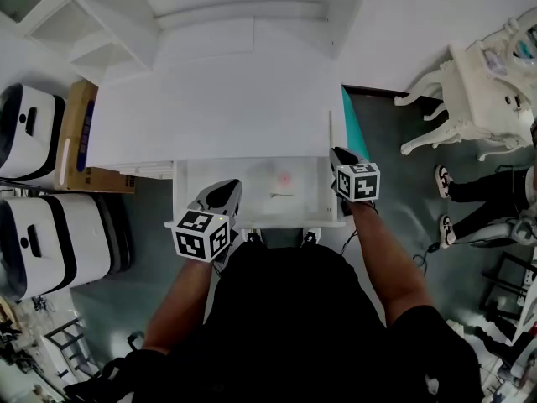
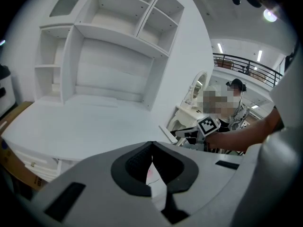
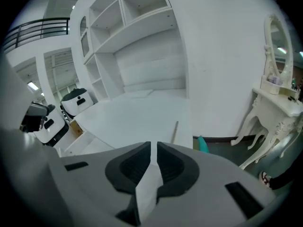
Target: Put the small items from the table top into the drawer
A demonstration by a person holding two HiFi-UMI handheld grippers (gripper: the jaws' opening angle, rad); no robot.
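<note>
The white drawer [image 1: 179, 193] stands pulled out under the white table top [image 1: 210, 99]. Inside it lie a small pink round item [image 1: 284, 177] and a thin short stick [image 1: 282, 194]. My left gripper [image 1: 228, 188] hovers over the drawer's left part, jaws shut and empty [image 2: 151, 144]. My right gripper [image 1: 337, 153] sits at the drawer's right back corner beside the table edge, jaws together with nothing between them [image 3: 154, 146]. A thin pale strip [image 3: 174, 132] lies along the table's right edge. I see no other small item on the table top.
A white shelf unit [image 1: 92, 23] rises at the table's back. Two white-and-black cases [image 1: 29, 128] [image 1: 50, 242] and a cardboard box [image 1: 80, 128] stand on the left. On the right are a teal object [image 1: 352, 124], an ornate white dressing table [image 1: 487, 82] and a person's legs [image 1: 474, 187].
</note>
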